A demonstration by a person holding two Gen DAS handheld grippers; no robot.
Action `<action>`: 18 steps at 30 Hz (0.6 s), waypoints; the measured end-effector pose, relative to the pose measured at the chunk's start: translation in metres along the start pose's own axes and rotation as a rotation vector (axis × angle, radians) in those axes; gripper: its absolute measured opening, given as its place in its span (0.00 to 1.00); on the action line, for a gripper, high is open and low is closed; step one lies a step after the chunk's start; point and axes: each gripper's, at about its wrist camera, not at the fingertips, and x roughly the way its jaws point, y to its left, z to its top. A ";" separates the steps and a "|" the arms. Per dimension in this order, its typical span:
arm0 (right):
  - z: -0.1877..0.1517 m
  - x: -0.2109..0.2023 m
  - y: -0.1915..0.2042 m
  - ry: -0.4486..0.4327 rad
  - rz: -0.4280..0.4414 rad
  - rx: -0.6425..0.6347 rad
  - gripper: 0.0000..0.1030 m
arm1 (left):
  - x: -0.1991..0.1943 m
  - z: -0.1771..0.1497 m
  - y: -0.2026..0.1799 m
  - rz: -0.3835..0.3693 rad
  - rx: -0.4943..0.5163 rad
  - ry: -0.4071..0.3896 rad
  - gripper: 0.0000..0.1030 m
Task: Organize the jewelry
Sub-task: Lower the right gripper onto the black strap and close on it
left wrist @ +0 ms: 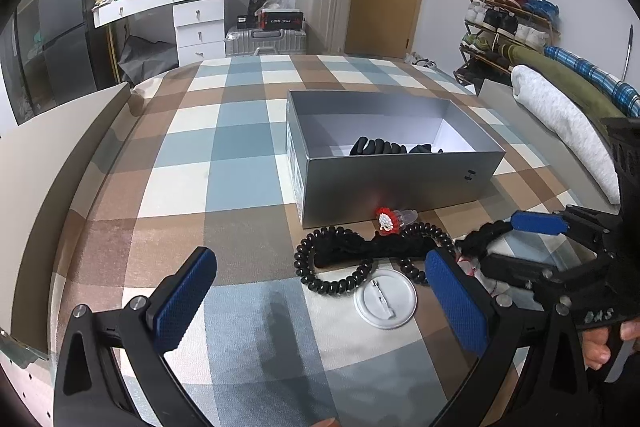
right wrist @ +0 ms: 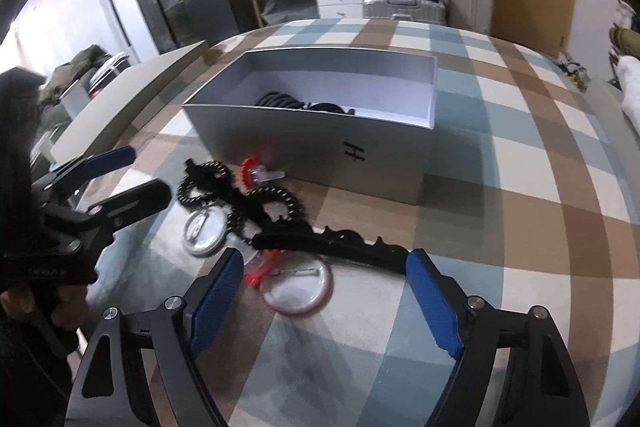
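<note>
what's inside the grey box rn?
Inside the grey box: black items near the front wall, one looks coiled; white floor behind. The front wall hides their lower parts.

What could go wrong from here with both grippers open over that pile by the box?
1. The coil hair ties lie tangled with the black hair clip; lifting one may drag the other.
2. The flat badge lies flush on the soft bedspread, so fingers could slip off it.
3. The red ring sits against the box wall, leaving little room.
</note>
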 end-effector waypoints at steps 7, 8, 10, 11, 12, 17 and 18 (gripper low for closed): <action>0.002 0.007 -0.015 0.000 -0.016 0.084 0.82 | 0.002 -0.001 -0.003 -0.001 0.009 0.007 0.99; 0.002 0.008 -0.016 0.008 -0.009 0.092 0.83 | 0.002 -0.001 -0.003 -0.001 0.009 0.007 0.99; 0.001 0.010 -0.015 0.014 -0.005 0.085 0.85 | 0.002 -0.002 -0.004 -0.002 0.012 0.008 0.99; 0.001 0.011 -0.013 0.014 -0.023 0.068 0.87 | 0.003 -0.002 -0.004 -0.002 0.012 0.008 0.99; 0.002 0.012 -0.011 0.014 -0.039 0.053 0.88 | 0.003 -0.002 -0.004 -0.001 0.012 0.009 0.99; 0.003 0.015 -0.011 0.024 -0.033 0.043 0.91 | 0.004 -0.002 -0.006 -0.003 0.015 0.012 0.99; 0.003 0.015 -0.011 0.025 -0.032 0.040 0.91 | 0.004 -0.002 -0.006 -0.003 0.015 0.014 0.99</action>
